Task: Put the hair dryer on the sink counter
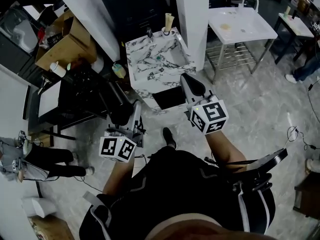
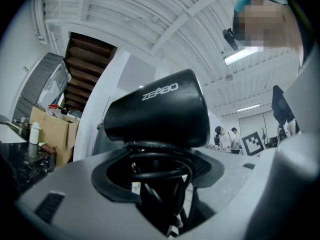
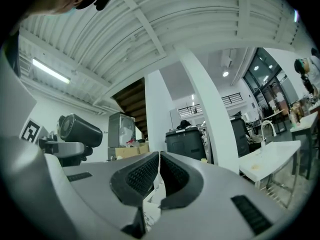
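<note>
A black hair dryer point(image 2: 160, 109) with its cord coiled round the handle stands upright between the jaws of my left gripper point(image 2: 160, 173), which is shut on the handle. In the head view the left gripper point(image 1: 131, 111) carries the hair dryer point(image 1: 119, 109) low at the left, short of the marble sink counter point(image 1: 150, 69). My right gripper point(image 1: 190, 81) points toward the counter's near right corner. In its own view the right gripper point(image 3: 159, 171) has its pads pressed together with nothing between them. From there the hair dryer point(image 3: 79, 129) shows at the left.
A cup with sticks point(image 1: 169, 25) stands at the counter's back edge by a white pillar point(image 1: 192, 14). A white table with a faucet point(image 1: 240, 24) is at the right. A cardboard box point(image 1: 65, 41) and a dark cluttered bench point(image 1: 75, 94) are at the left. A person's leg point(image 1: 305, 66) shows at the far right.
</note>
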{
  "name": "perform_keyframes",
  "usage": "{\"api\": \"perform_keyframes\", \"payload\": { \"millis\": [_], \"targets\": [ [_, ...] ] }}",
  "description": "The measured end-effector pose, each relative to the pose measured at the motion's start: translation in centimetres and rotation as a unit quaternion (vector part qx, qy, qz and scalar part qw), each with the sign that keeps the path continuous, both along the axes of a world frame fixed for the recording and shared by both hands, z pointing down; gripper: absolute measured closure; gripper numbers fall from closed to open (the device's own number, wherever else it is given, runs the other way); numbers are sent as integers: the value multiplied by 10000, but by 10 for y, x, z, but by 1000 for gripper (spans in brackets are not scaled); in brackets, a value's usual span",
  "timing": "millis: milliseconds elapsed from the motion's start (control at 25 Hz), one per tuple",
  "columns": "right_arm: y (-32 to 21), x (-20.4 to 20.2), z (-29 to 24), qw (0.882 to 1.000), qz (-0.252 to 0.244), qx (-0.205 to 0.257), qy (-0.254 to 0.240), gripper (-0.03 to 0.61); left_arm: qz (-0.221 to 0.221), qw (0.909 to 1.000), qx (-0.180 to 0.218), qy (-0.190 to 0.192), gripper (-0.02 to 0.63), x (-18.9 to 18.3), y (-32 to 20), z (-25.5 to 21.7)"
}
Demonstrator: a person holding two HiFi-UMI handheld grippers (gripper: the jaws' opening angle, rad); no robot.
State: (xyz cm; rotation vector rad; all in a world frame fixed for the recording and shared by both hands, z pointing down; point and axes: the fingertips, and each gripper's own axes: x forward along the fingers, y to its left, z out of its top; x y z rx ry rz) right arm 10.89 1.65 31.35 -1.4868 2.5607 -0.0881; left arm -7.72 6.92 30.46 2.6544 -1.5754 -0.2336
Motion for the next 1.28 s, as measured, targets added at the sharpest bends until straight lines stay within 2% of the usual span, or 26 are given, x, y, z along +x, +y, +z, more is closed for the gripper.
{"api": "perform_keyframes", "payload": {
  "millis": [120,520,760,1040,1200,1280],
  "targets": [
    [-18,-2,2,9999,153,-17,45,554,35,9999,-55,95,328,-5,-21,5],
    [-83,-17,3,9995,180,-122,223,554,219,9991,-310,180,328,-17,-96,18],
    [-135,-28,29,9967,370,-531,497,554,527,9977,-336,268,328,-19,-140,27],
    [-181,-47,22,9945,444,-524,796,554,646,9955,-404,571,328,-42,-192,33],
    [-203,-61,15,9904,480,-251,1271,554,661,9957,-332,550,330,-52,-213,34],
    [-212,-69,14,9916,446,-237,1188,554,706,9952,-366,570,330,-57,-223,37]
  ]
}}
